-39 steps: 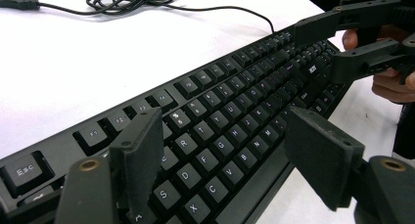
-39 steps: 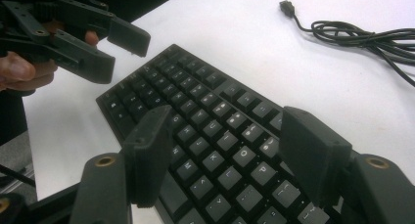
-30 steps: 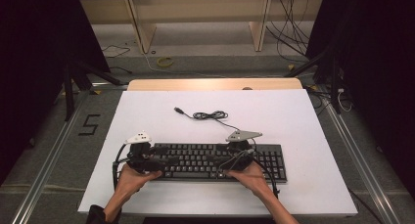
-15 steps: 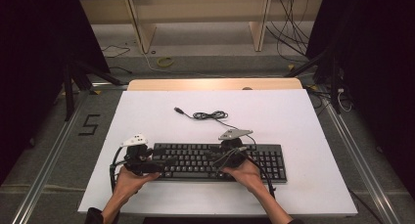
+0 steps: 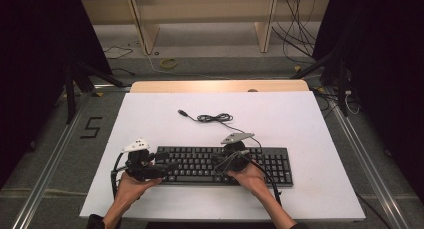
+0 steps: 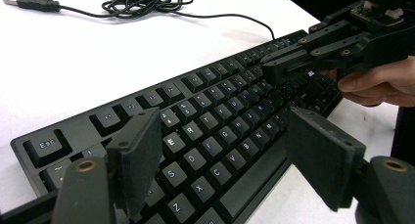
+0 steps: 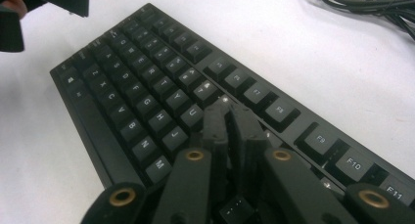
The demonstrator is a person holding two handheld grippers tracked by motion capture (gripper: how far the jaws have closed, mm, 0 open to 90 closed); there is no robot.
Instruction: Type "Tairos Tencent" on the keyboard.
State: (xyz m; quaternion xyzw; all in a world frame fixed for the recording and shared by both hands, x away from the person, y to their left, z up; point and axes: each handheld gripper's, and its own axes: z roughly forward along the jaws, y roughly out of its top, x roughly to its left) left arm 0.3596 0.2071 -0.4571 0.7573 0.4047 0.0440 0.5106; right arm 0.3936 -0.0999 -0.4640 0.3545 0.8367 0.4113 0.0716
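A black keyboard [image 5: 200, 164] lies near the front of the white table, its keys close up in the left gripper view [image 6: 220, 131] and the right gripper view [image 7: 147, 87]. Its black cable [image 5: 212, 118] is coiled behind it and ends in a USB plug [image 5: 184, 112]. My left gripper [image 5: 167, 165] is open over the keyboard's left end, with its jaws [image 6: 225, 126] straddling the letter keys. My right gripper [image 5: 217, 161] hovers over the middle keys. Its jaws [image 7: 227, 109] have just been closing and now meet with nothing between them.
The white table top [image 5: 300, 124] has a wooden strip [image 5: 220, 85] along its back edge. Beyond it are wooden shelf legs and loose cables on the floor. A "5" mark [image 5: 91, 127] lies on the floor to the left.
The right gripper's jaws have come together over the keys, and that hand has edged slightly left. The left hand and the keyboard have stayed put.
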